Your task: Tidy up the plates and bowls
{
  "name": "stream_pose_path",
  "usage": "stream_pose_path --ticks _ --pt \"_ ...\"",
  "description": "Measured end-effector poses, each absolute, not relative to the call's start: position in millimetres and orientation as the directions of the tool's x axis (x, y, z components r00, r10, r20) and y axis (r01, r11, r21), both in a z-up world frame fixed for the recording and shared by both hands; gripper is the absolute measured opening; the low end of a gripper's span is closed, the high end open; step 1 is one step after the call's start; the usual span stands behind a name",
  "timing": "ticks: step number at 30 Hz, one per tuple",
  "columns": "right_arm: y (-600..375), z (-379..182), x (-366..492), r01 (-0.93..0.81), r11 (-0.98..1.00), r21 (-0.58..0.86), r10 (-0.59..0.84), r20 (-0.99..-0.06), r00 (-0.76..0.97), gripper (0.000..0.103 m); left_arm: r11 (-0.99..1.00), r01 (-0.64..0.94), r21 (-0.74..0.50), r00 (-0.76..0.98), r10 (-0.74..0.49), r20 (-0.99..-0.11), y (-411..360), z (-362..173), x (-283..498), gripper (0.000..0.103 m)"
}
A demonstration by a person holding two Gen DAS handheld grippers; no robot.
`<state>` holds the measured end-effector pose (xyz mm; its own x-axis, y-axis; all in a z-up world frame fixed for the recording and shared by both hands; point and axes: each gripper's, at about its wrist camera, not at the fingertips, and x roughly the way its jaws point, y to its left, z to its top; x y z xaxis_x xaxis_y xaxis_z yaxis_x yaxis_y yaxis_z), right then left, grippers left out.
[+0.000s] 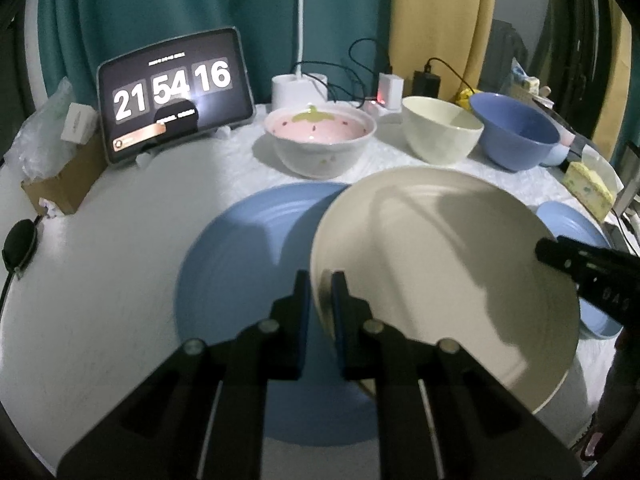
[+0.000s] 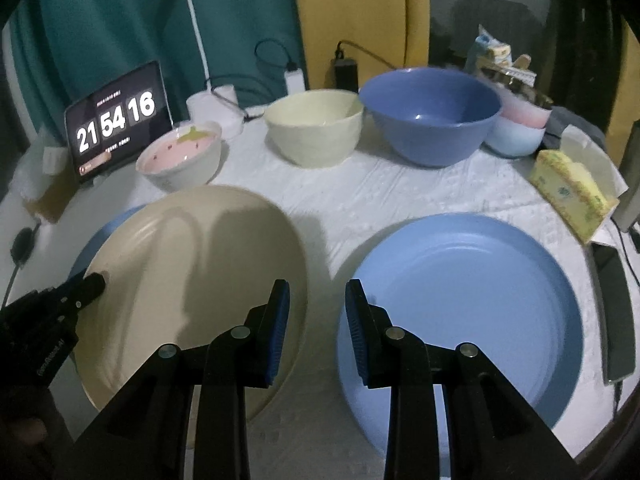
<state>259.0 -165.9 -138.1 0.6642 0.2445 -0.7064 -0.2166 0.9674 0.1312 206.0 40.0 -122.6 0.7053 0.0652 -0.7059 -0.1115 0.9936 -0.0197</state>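
Note:
My left gripper [image 1: 321,296] is shut on the left rim of a cream plate [image 1: 440,264] and holds it tilted over a blue plate [image 1: 248,280]. The cream plate also shows in the right wrist view [image 2: 192,264], with the left gripper [image 2: 96,280] at its left edge. My right gripper [image 2: 318,312] is open and empty, between the cream plate and a second blue plate [image 2: 472,312]. At the back stand a strawberry bowl [image 1: 320,140], a cream bowl [image 1: 440,128] and a blue bowl [image 1: 516,132].
A tablet clock [image 1: 176,92] and a cardboard box [image 1: 60,184] stand at the back left. A lamp base [image 1: 298,88], chargers and cables lie behind the bowls. A tissue pack [image 2: 572,192], a phone [image 2: 614,312] and small stacked bowls [image 2: 520,128] are at the right.

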Motion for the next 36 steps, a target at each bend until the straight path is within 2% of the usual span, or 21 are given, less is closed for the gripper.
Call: stream_pose_path --ticks 7,9,18,36 --pt "-156 -142 259 -0.243 0.962 0.123 0.256 -0.71 0.656 0.031 0.995 -0.095 -0.039 0.698 0.038 -0.715 42 -124 208 0.011" --pt "-154 -141 258 -0.251 0.961 0.115 0.257 -0.706 0.661 0.026 0.995 -0.086 -0.055 0.697 0.02 -0.717 43 -125 209 0.011" --pt "-158 -139 257 -0.24 0.965 0.101 0.242 -0.691 0.681 0.024 0.991 -0.069 -0.114 0.691 -0.035 -0.722 45 -125 209 0.011" --pt "-187 -131 249 -0.213 0.968 0.133 0.247 -0.657 0.713 0.023 0.995 -0.027 -0.092 0.71 -0.046 -0.703 18 -111 206 0.011"
